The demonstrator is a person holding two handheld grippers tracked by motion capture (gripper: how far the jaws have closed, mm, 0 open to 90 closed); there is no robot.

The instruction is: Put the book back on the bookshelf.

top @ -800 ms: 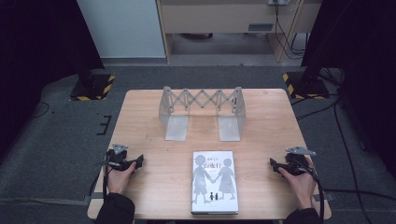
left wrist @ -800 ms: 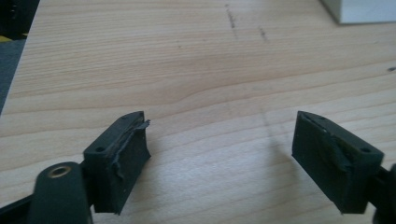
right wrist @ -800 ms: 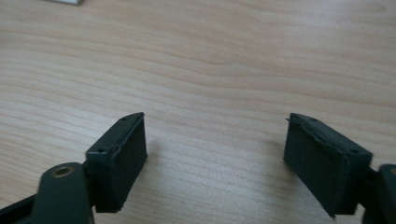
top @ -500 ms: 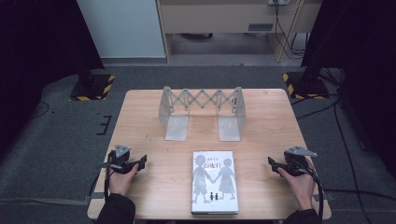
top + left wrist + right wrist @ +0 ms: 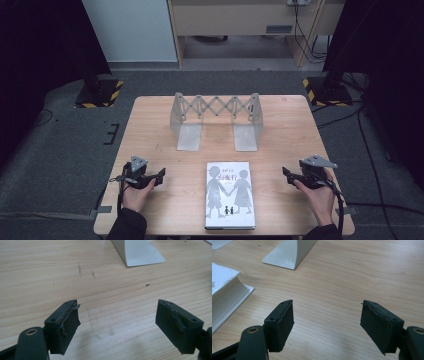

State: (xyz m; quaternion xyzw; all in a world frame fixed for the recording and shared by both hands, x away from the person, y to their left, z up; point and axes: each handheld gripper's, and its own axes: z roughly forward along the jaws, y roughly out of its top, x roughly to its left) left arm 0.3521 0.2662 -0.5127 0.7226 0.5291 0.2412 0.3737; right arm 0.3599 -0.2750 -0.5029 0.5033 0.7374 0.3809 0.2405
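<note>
A white book (image 5: 229, 195) with two grey figures on its cover lies flat near the table's front edge. Behind it stands a grey metal expanding book rack (image 5: 216, 120) with two flat foot plates. My left gripper (image 5: 161, 176) rests low over the wood left of the book, open, pointing toward it. In the left gripper view its jaws (image 5: 117, 315) stand wide apart over bare wood. My right gripper (image 5: 286, 174) sits right of the book, open too. In the right gripper view nothing lies between its jaws (image 5: 327, 315), and the book's corner (image 5: 224, 290) shows at the left.
The wooden table (image 5: 300, 130) has bare wood on both sides of the book. One rack foot plate (image 5: 140, 252) lies ahead of the left gripper, another (image 5: 289, 252) ahead of the right. Striped stand bases (image 5: 97, 92) sit on the floor beyond the table.
My left hand has slid a little to the right, toward the book. The right hand has barely shifted. Book and rack stay put.
</note>
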